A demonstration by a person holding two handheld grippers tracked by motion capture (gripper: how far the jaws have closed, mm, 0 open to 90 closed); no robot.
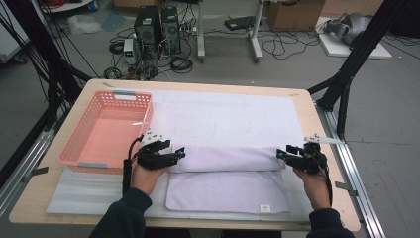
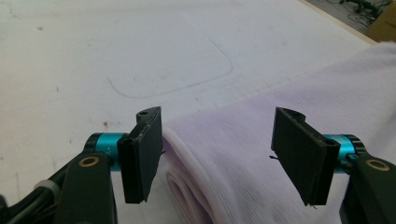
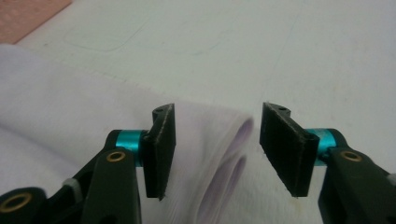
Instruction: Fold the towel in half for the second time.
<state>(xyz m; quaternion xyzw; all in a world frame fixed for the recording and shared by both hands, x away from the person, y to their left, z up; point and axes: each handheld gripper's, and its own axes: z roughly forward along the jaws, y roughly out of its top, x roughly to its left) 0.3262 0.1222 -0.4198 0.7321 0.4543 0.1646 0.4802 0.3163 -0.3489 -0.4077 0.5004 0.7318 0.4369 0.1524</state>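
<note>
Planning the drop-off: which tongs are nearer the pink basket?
Left. The left tongs sit at the towel roll's left end, right beside the basket; the right tongs are at the roll's far end.

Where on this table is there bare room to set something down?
Free: the white mat beyond the rolled towel, right of the pink basket, and the mat strip left of the towel's flat part. Crowded: both towel ends, at each gripper.

The high view looks forward and down over the whole table [image 1: 59, 198]. Both gripper views sit close above the folded towel [image 1: 225, 158], each facing one of its ends.
</note>
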